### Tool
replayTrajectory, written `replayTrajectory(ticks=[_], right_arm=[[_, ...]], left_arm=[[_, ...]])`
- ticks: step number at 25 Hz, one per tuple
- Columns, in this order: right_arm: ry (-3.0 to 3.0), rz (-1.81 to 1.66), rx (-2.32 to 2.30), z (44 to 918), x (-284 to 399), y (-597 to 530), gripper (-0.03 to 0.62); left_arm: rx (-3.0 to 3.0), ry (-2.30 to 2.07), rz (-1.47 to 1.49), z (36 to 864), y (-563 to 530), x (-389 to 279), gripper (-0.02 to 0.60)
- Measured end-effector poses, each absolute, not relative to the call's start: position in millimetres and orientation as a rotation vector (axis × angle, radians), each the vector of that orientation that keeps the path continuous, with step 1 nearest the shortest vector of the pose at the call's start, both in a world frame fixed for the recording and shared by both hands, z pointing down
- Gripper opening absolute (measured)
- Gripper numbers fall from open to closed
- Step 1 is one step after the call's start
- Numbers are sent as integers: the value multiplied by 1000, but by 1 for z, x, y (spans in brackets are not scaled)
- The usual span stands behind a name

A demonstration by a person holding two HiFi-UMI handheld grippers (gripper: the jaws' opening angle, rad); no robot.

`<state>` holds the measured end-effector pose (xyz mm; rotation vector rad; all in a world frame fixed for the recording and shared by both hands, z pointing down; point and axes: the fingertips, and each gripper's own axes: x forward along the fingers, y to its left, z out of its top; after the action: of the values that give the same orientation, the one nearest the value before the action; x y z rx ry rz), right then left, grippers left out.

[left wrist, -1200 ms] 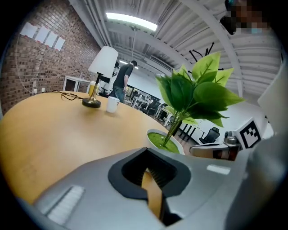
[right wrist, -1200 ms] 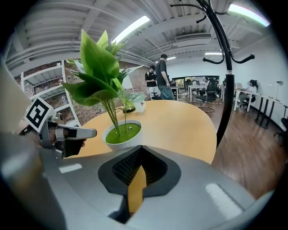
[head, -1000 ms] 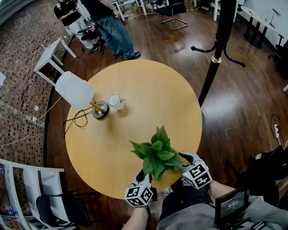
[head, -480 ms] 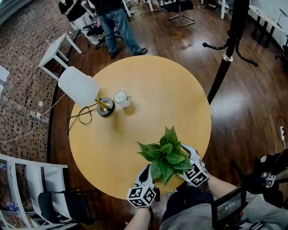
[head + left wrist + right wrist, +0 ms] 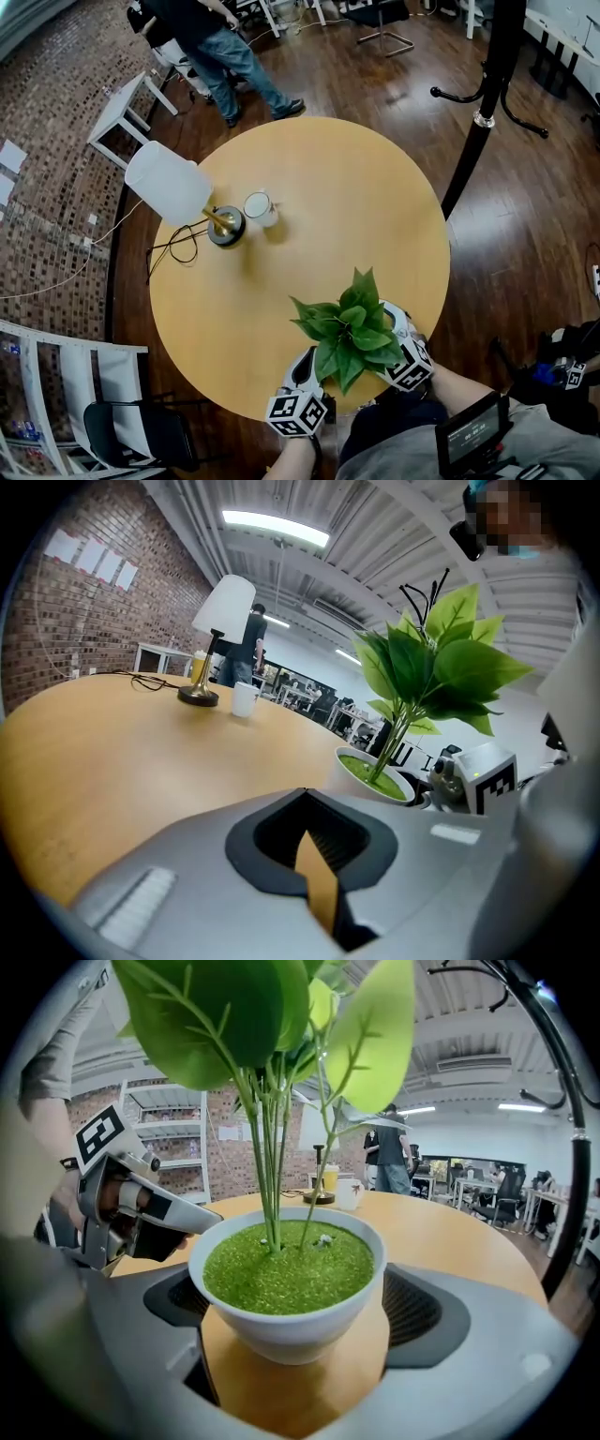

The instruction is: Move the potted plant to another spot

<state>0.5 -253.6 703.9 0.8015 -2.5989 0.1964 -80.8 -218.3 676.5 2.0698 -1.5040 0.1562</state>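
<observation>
While the jaws of the right gripper [image 5: 295, 1372] have just been opening wide, the potted plant [image 5: 352, 328] stands free between them, stems straight up, near the worktop [image 5: 309, 178] edge; its white pot [image 5: 291, 1335] holds green filling [image 5: 286, 1274]. The left gripper [image 5: 305, 803] is pressed together, empty.

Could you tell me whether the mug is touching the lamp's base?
Apart. The left gripper view shows a strip of tabletop between the mug and the lamp base.

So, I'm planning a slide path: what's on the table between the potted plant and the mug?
Nothing: in the head view only bare tabletop lies between the potted plant and the mug. The left gripper view shows the same.
</observation>
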Motion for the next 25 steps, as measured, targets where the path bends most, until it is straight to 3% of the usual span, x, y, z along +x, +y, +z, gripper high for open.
replayTrajectory(ticks=[3, 25], right_arm=[[-2619, 140, 790, 702, -2, -255, 527], [-2684, 139, 867, 662, 13, -268, 517]], left_arm=[[2081, -1506, 165, 679, -222, -79, -5], [2146, -1500, 150, 648, -228, -66, -5]])
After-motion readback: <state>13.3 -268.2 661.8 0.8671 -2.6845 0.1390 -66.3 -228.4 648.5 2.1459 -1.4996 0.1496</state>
